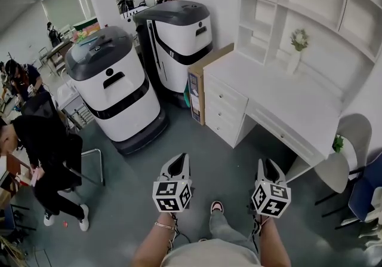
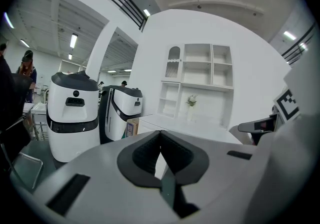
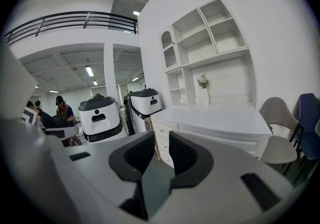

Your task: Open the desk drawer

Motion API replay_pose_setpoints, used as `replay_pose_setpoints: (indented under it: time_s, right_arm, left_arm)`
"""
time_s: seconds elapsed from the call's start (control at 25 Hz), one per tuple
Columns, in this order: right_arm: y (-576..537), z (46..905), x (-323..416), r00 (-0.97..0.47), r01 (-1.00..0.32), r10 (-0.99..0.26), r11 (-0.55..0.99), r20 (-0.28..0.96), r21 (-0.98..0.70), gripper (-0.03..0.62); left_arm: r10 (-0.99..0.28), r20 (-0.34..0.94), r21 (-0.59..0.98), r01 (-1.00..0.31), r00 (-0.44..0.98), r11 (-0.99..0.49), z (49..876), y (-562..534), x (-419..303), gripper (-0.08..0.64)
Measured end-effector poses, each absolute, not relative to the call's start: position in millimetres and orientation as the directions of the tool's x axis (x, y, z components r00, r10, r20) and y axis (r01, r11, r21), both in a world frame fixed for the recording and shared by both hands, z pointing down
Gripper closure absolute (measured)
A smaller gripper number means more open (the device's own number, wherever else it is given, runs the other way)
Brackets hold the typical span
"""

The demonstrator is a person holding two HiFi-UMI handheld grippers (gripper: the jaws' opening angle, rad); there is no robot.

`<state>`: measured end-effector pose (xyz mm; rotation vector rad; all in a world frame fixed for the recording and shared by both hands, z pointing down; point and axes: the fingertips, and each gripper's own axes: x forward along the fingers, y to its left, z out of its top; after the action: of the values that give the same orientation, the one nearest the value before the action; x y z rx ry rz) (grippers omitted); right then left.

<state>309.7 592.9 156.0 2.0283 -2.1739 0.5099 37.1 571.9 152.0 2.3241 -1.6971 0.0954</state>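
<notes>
**Left claw** (image 2: 160, 134): pads met at the tips, nothing between them. It looks idle, carried along as a spare.

**Right claw** (image 3: 161, 137): pads stand a little apart with nothing held. The opening suits taking a handle or a drawer edge, so this is probably the working claw.

In the head view both claws sit at lower centre of the frame, side by side and pointed toward the upper right. They are well apart from any furniture, so this reads as the approach, with no contact made.

**Desk** (image 1: 298, 95): white, filling the right half of the head view. Its drawer stack (image 1: 224, 104) is at frame centre, and a shallow drawer (image 1: 280, 134) runs under the top to the lower right. Every front is flush, so all are shut. Which drawer is meant cannot be told, though the stack shows through the right claw's gap.

**Surroundings**: a cardboard box (image 1: 197, 83) stands against the desk's end, two white machines (image 1: 113, 86) are at upper left, a vase (image 1: 296, 51) stands at the back of the desk top, and a chair (image 1: 343, 152) is at the right edge.
</notes>
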Motion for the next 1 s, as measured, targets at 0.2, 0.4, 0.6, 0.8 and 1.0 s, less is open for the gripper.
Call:
replay_pose_setpoints:
  time_s: [0.2,0.4,0.6,0.8,1.0]
  right_arm:
    - [531,157,309,-0.112,-0.984,-0.940,0.060,0.322,-0.167,0.497]
    - [472,156,308,-0.134,-0.983,-0.933,0.083,0.334,-0.163,0.497]
    - [419,161,309,-0.142,-0.984,-0.929,0.095,0.343,-0.150,0.497]
    - [374,159,319,-0.136,-0.986,-0.929,0.093,0.343,-0.138,0.497]
    - [342,165,329,-0.106,-0.989,-0.928,0.060,0.356,-0.137,0.497]
  left_arm:
    - [-0.933,0.207,0.162,-0.951,0.295,-0.265,148,516,36,0.543]
    - [-0.939,0.209,0.168,-0.956,0.272,-0.240,146,459,33,0.543]
    - [-0.941,0.206,0.177,-0.956,0.269,-0.235,151,405,35,0.543]
    - [-0.937,0.211,0.190,-0.952,0.278,-0.240,155,356,45,0.543]
    - [-0.927,0.217,0.200,-0.943,0.307,-0.266,162,320,54,0.543]
